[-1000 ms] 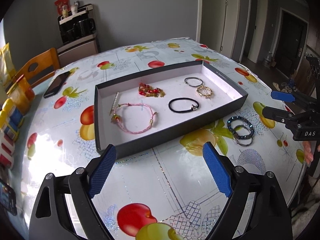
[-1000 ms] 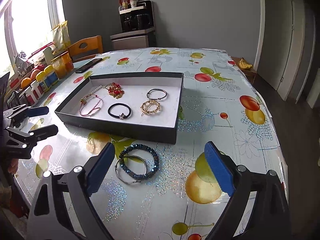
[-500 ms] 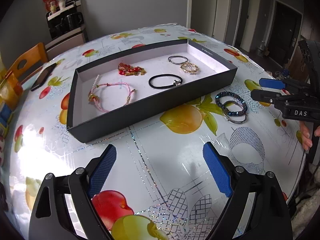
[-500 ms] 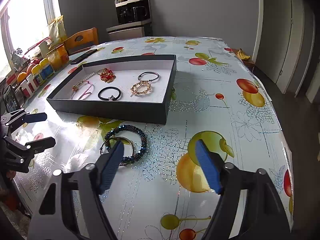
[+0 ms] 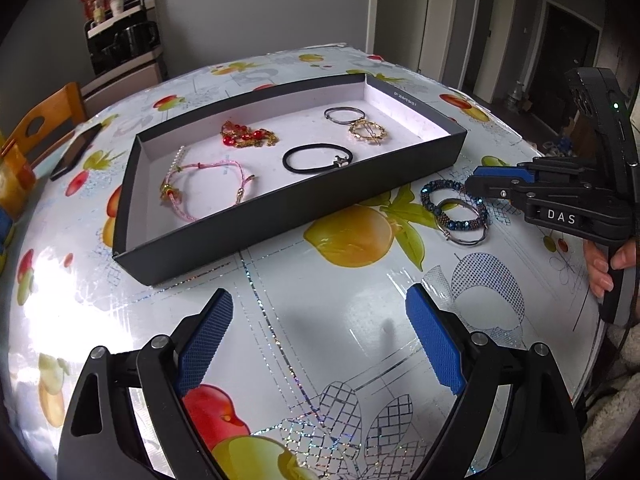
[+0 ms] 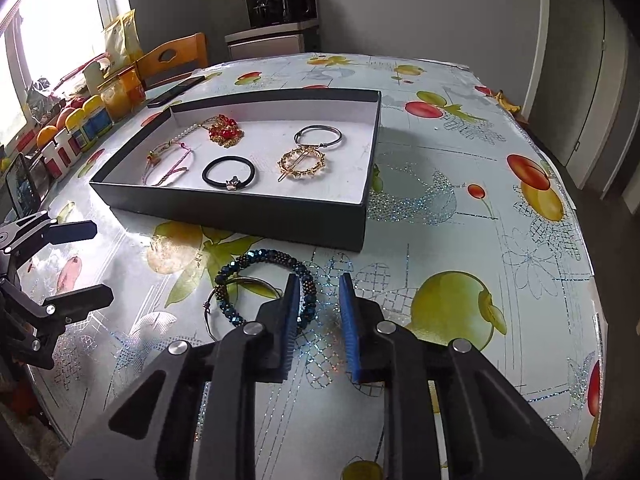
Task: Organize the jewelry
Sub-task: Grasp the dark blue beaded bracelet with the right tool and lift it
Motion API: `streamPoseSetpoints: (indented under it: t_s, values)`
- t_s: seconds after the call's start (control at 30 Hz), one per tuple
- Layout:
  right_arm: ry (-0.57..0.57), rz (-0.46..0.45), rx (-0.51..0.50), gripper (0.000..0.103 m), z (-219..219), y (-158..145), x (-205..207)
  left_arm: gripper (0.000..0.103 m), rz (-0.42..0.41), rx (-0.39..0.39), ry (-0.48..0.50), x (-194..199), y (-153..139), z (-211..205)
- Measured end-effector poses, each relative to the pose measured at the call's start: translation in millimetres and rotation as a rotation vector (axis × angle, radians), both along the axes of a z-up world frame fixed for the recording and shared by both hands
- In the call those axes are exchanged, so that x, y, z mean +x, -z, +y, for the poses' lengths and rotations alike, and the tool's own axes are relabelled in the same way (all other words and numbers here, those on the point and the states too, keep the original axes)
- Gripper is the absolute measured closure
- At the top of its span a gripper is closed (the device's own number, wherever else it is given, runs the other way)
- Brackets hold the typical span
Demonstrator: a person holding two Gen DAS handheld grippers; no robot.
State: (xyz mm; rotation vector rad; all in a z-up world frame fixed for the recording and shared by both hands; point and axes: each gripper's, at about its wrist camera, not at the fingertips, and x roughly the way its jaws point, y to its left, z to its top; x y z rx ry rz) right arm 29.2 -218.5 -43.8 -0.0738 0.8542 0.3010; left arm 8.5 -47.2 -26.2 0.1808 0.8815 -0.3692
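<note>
A shallow black tray [image 5: 304, 204] [image 6: 240, 206] holds a pink cord bracelet [image 5: 208, 186], a red bead piece [image 5: 244, 136], a black hair tie [image 5: 316, 158], a gold hair ring [image 5: 366, 130] and a thin metal bangle [image 5: 344, 114]. Outside it on the tablecloth lie a blue beaded bracelet [image 6: 260, 276] [image 5: 452, 208] and a thin silver bangle [image 6: 224, 304]. My right gripper [image 6: 320, 292] is low over the beaded bracelet's right side, jaws narrowed to a small gap, the bead band just at the left finger. My left gripper [image 5: 320, 328] is open and empty, in front of the tray.
A phone [image 5: 76, 150] lies at the tray's far left. Jars and bottles [image 6: 100, 116] line the window side. A wooden chair [image 6: 172, 60] and a cabinet with a coffee machine [image 6: 280, 4] stand behind the table. The table edge [image 6: 588, 240] falls off at right.
My right gripper has come down and forward to the beaded bracelet and its jaws have narrowed from wide open. My left gripper has drawn back a little from the tray, still open.
</note>
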Motion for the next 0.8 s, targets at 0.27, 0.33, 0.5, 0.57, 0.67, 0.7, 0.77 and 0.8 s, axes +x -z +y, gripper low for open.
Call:
streamPoseSetpoints:
  t_s: [0.27,0.33,0.5,0.57,0.67,0.7,0.77,0.8]
  values:
    - [-0.004,0.017,-0.018,0.091,3.4,4.7,3.7,0.013,0.003,-0.003,0.011,-1.1,0.8,-2.7]
    - [-0.01,0.016,-0.028,0.096,5.0,5.0,3.5,0.013,0.004,-0.005,0.012,-1.1,0.7,-2.8]
    - [-0.025,-0.002,-0.005,0.096,6.1,1.0,-0.9,0.013,0.008,-0.011,0.015,-0.4,0.7,-3.3]
    - [-0.032,-0.029,0.012,0.096,6.0,-5.4,-4.2,0.013,0.01,-0.014,0.021,-0.1,0.6,-5.2]
    - [-0.05,-0.064,0.06,0.096,5.7,-17.6,-9.0,0.013,0.012,-0.015,0.035,0.9,0.5,-10.6]
    - [-0.057,-0.079,0.072,0.096,6.4,-22.1,-10.8,0.013,0.013,-0.015,0.042,1.1,0.5,-13.3]
    - [-0.079,-0.12,0.084,0.096,9.0,-32.1,-16.2,0.013,0.012,-0.013,0.055,1.3,-0.1,-18.6]
    - [-0.088,-0.14,0.09,0.096,10.3,-37.2,-18.9,0.013,0.011,-0.014,0.063,1.3,-0.6,-21.5]
